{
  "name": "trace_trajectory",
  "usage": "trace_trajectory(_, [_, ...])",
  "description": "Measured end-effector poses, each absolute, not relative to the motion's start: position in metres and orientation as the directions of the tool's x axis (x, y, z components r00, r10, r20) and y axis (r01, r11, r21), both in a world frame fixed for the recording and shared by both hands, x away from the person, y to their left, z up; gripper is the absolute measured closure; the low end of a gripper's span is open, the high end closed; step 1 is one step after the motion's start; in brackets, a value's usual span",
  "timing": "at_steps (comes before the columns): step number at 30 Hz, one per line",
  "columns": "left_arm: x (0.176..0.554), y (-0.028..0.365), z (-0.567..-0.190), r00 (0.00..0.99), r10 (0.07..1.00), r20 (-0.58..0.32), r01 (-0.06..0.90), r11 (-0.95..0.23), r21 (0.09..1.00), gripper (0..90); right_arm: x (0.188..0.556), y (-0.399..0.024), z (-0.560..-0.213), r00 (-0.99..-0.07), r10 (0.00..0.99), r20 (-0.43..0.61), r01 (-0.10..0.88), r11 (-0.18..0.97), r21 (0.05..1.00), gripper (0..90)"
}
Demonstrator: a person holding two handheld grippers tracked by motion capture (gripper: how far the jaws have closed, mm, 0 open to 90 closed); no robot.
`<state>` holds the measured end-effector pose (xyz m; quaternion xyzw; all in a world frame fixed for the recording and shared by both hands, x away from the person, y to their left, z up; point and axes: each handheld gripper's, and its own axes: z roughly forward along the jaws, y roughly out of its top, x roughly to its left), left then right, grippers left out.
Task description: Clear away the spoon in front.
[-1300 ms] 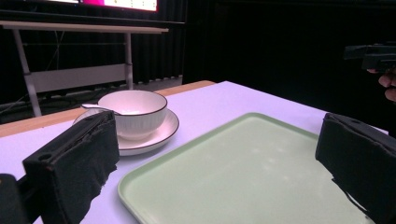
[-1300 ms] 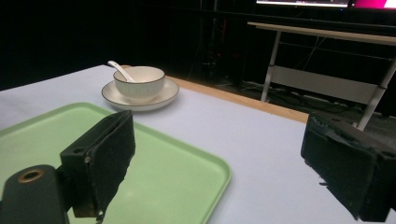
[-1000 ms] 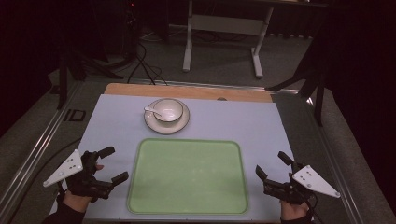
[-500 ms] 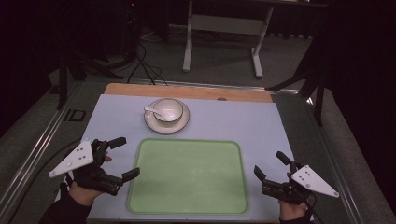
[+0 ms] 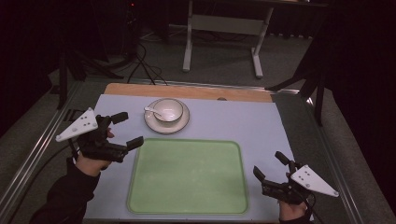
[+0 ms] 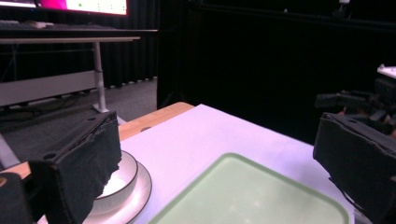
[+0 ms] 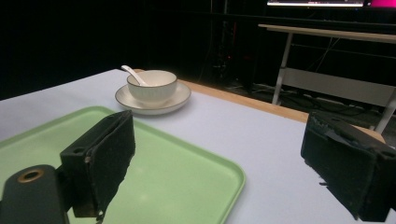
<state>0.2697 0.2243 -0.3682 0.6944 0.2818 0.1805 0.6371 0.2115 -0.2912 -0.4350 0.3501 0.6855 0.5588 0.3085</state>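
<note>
A white bowl (image 5: 168, 110) is sitting on a white saucer (image 5: 166, 122) toward the far left part of the bench (image 5: 233, 119), with a white spoon (image 5: 152, 111) lying in it, its handle leaning over the rim on the left. In the right gripper view the bowl (image 7: 152, 86) and saucer (image 7: 154, 101) are standing beyond the far corner of the tray, apart from it. Just in front of the saucer a green tray (image 5: 189, 176) is lying flat in the middle of the bench, bare of anything. The left claw (image 5: 125, 129) is hovering beside the tray's far left corner and near the saucer, its jaws spread wide and gripping nothing; in the left gripper view the bowl (image 6: 116, 176) is showing just behind one jaw. The right claw (image 5: 271, 165) is resting low by the tray's near right corner, well apart from the bowl, its jaws also gaping wide and holding nothing. Beyond the bench a grey desk frame (image 5: 224, 28) is standing on the floor, with cables (image 5: 140, 65) trailing to its left.
</note>
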Motion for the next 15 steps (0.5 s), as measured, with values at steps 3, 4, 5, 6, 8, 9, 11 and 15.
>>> trace_trajectory(3, [0.278, 0.223, -0.369, 0.761, 0.64, -0.106, 0.163, -0.031, 0.986, 2.3, 0.212, -0.291, -0.435, -0.567, 0.823, -0.033, 0.133, 0.131, 0.982, 9.9])
trace_trajectory(4, [0.281, 0.222, -0.37, 0.762, 0.637, -0.111, 0.165, -0.026, 0.986, 2.8, 0.212, -0.291, -0.435, -0.566, 0.824, -0.035, 0.133, 0.133, 0.982, 9.9])
trace_trajectory(5, [0.284, 0.222, -0.371, 0.753, 0.648, -0.116, 0.17, -0.021, 0.985, 3.4, 0.212, -0.291, -0.435, -0.567, 0.823, -0.035, 0.132, 0.133, 0.982, 9.9])
trace_trajectory(6, [0.284, 0.222, -0.371, 0.753, 0.648, -0.116, 0.17, -0.021, 0.985, 3.5, 0.212, -0.291, -0.435, -0.567, 0.823, -0.037, 0.132, 0.134, 0.982, 9.9])
trace_trajectory(8, [0.295, 0.222, -0.376, 0.739, 0.657, -0.148, 0.19, 0.007, 0.982, 4.5, 0.211, -0.29, -0.435, -0.567, 0.823, -0.039, 0.128, 0.135, 0.983, 9.9])
trace_trajectory(9, [0.299, 0.222, -0.379, 0.735, 0.657, -0.164, 0.198, 0.023, 0.98, 4.7, 0.211, -0.29, -0.435, -0.567, 0.823, -0.039, 0.127, 0.134, 0.983, 9.9])
trace_trajectory(11, [0.306, 0.222, -0.383, 0.715, 0.67, -0.199, 0.219, 0.056, 0.974, 5.5, 0.211, -0.29, -0.435, -0.567, 0.823, -0.041, 0.126, 0.136, 0.983, 9.9])
trace_trajectory(15, [0.322, 0.224, -0.394, 0.675, 0.685, -0.275, 0.262, 0.126, 0.957, 9.3, 0.211, -0.29, -0.434, -0.567, 0.823, -0.043, 0.126, 0.139, 0.982, 9.9])
